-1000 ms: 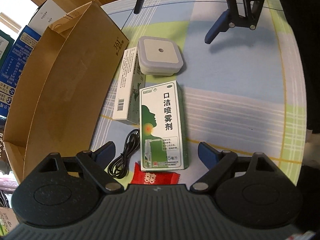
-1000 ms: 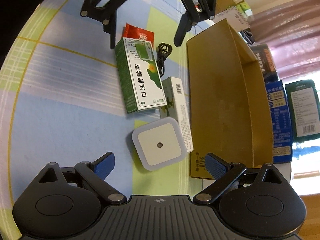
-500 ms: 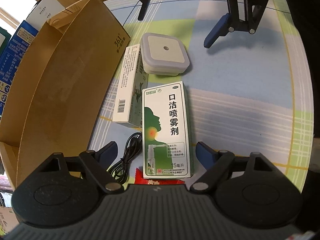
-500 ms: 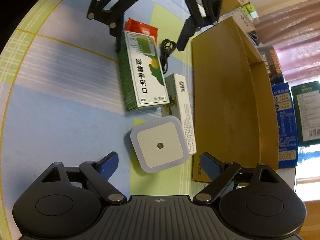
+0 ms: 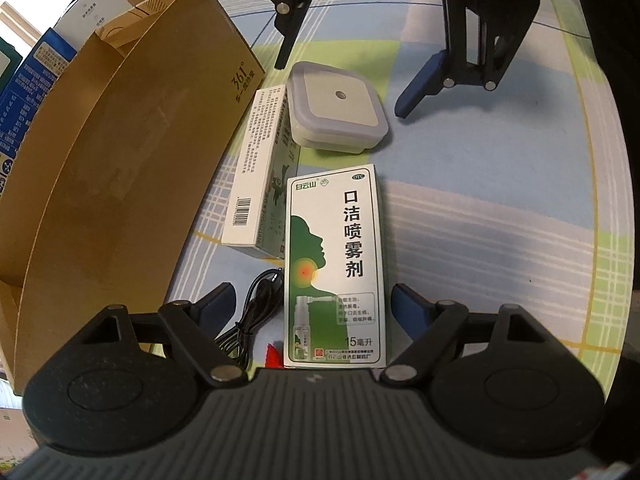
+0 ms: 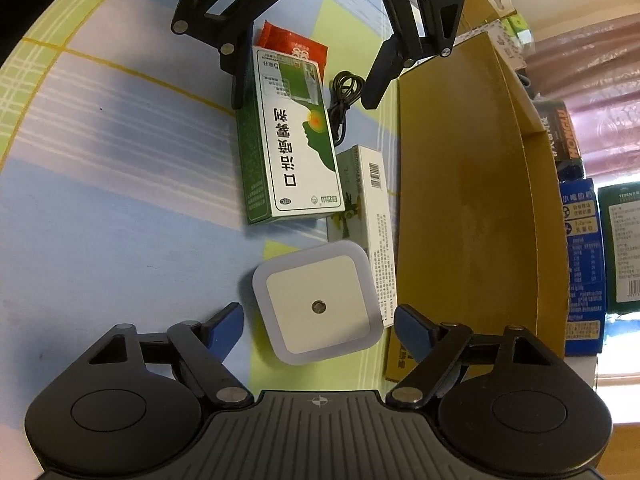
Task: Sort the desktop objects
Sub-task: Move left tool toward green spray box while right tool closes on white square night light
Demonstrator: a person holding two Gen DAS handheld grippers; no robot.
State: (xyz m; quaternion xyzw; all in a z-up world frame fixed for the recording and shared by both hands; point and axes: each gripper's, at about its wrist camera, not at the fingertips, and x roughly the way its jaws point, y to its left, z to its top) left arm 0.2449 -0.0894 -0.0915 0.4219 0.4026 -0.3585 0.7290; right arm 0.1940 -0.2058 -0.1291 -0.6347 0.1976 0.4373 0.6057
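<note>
A green and white spray box (image 5: 334, 264) lies flat between the open fingers of my left gripper (image 5: 312, 306). Beside it lie a narrow white box (image 5: 258, 168), a black coiled cable (image 5: 252, 320) and a red packet (image 5: 274, 356), mostly hidden. A square white night light (image 6: 318, 306) sits between the open fingers of my right gripper (image 6: 318, 326). From the right wrist view the spray box (image 6: 296, 144), the white box (image 6: 374, 224), the cable (image 6: 344, 96) and the red packet (image 6: 292, 46) line up toward the left gripper (image 6: 304, 84). The night light (image 5: 338, 106) lies under the right gripper (image 5: 344, 80).
An open brown cardboard box (image 5: 100, 160) (image 6: 468, 200) stands along the objects' side. Blue and green product boxes (image 6: 584, 256) are stacked behind it. The checked tablecloth (image 5: 500, 208) stretches to the other side.
Both grippers have moved forward and lower over the objects. The spray box now reaches between the left fingers, and the night light sits between the right fingers.
</note>
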